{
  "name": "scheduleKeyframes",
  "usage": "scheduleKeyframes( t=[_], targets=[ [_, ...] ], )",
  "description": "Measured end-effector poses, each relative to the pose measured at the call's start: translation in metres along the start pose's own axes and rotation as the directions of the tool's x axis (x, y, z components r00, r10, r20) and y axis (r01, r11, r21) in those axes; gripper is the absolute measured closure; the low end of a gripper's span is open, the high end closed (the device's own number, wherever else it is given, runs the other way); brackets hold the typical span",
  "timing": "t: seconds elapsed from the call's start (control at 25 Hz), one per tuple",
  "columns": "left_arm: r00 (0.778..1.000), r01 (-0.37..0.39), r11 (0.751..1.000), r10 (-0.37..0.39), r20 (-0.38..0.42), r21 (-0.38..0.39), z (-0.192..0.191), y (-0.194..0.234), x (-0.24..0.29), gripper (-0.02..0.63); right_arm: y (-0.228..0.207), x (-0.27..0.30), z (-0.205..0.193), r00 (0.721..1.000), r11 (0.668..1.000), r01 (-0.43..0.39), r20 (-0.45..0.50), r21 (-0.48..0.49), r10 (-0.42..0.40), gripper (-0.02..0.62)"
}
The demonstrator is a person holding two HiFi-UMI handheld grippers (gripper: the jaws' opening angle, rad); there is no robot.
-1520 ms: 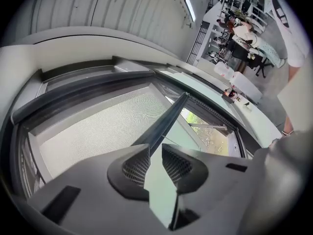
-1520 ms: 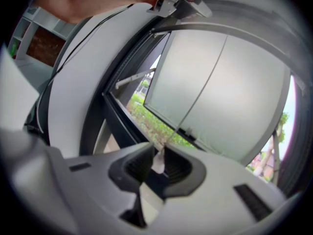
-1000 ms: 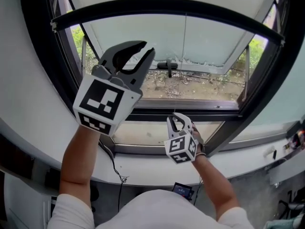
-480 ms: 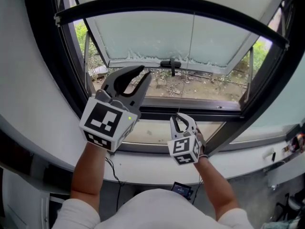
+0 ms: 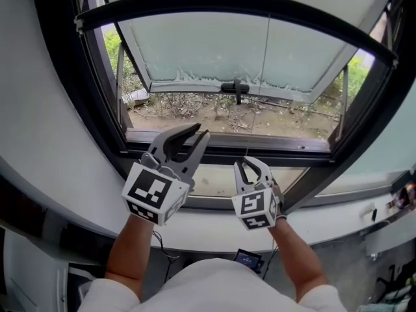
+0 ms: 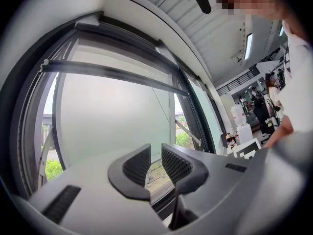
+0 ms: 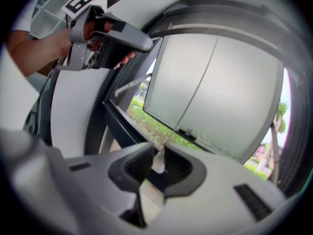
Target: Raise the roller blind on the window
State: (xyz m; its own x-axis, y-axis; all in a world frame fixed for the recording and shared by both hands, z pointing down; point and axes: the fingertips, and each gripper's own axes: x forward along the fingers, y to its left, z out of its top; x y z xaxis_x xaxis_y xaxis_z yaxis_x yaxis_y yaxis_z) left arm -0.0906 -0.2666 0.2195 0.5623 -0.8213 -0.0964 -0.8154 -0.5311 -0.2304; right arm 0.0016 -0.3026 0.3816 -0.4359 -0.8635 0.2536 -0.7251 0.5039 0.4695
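The pale roller blind hangs partway down the window, its bottom rail carrying a small black handle. My right gripper sits low over the window's bottom frame, shut on the white end piece of a thin pull cord that runs up toward the blind. My left gripper is beside it on the left, at frame height. Its jaws are closing and hold nothing; only the blind shows beyond the left gripper.
A black window frame surrounds the pane, with a white sill below it. Bare ground with dry plants lies outside. A black cable hangs under the sill. The room behind has people and furniture.
My left gripper has come down from in front of the blind to the bottom frame, beside the right one. The right gripper has stayed almost in place on the cord.
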Motion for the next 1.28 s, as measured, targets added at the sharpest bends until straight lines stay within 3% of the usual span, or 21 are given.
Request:
scheduleKeyframes(
  t=[0.44,1.28],
  targets=[
    [0.998,0.017,0.995,-0.023,-0.058,-0.096,-0.035,-0.014,-0.012,0.523,-0.017,-0.014,0.025,0.998,0.999,0.017,0.06,0.03,-0.018,0.518],
    [0.995,0.057,0.986,-0.069,-0.078,-0.154,-0.051,-0.035,-0.022,0.525,-0.045,-0.038,0.066,0.985,0.996,0.07,0.151,0.055,-0.078,0.518]
  ],
)
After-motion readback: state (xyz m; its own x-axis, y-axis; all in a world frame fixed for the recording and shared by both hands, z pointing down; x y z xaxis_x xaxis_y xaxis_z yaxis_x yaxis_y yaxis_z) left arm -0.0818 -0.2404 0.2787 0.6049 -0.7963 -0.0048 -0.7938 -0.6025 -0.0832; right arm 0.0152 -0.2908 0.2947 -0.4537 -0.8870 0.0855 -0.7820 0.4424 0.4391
